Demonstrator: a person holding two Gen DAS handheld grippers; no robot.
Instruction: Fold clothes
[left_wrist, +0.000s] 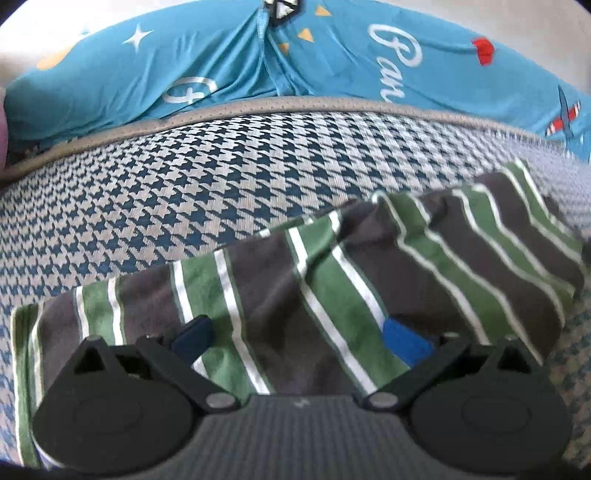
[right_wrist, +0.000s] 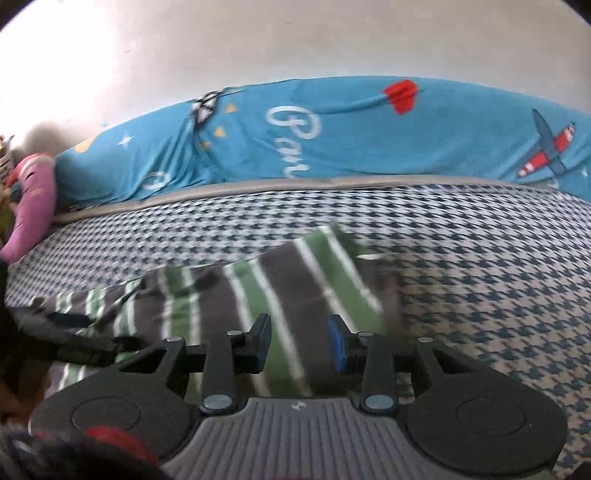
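A garment (left_wrist: 280, 280) striped in grey, green and white lies rumpled on a houndstooth bed sheet (left_wrist: 166, 184). My left gripper (left_wrist: 299, 338) hovers over its near part, open wide, with the blue pads (left_wrist: 406, 341) far apart and cloth showing between them. In the right wrist view the same garment (right_wrist: 291, 280) runs from the left towards the centre, blurred. My right gripper (right_wrist: 300, 343) sits over its right end, open with a narrower gap, and striped cloth is visible between the fingertips (right_wrist: 337, 345). Whether either gripper touches the fabric I cannot tell.
A blue quilt (left_wrist: 332, 62) printed with planes, stars and white lettering lies bunched along the far edge of the bed (right_wrist: 369, 147). A pink pillow (right_wrist: 33, 199) rests at the far left. Bare houndstooth sheet (right_wrist: 480, 288) spreads to the right of the garment. A pale wall (right_wrist: 295, 37) stands behind.
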